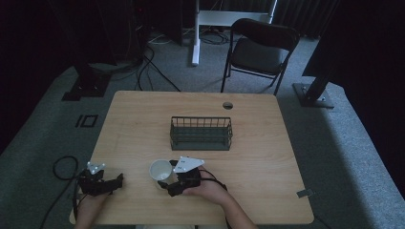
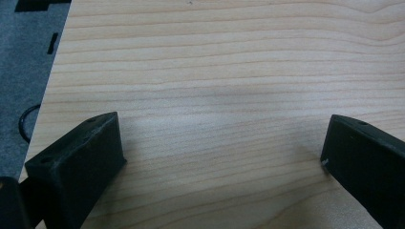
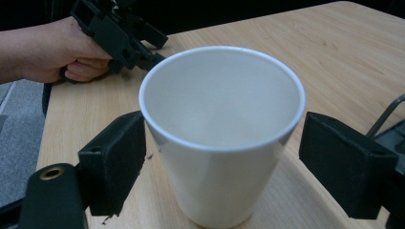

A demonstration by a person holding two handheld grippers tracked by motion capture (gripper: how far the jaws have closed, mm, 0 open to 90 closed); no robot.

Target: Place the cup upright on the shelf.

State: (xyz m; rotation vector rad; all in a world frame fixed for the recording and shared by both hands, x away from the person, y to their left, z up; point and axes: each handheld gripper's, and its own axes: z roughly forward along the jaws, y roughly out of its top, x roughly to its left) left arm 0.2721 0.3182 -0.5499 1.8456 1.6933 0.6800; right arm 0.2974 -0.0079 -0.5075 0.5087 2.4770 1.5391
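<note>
Between right tongs [image 3: 222, 157], white cup [image 3: 222, 138], base cropped

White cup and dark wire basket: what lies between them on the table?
Nothing: the high view shows bare wood between the white tapered cup and the dark wire basket on the light wooden table.

Plain white cup [image 3: 222, 138], frame centre; black tool [image 3: 222, 157] jaws flanking it; light wood-grain tabletop [image 1: 143, 124]; dark green wire basket [image 1: 201, 133]; black folding chair [image 1: 260, 50], upper frame.
</note>
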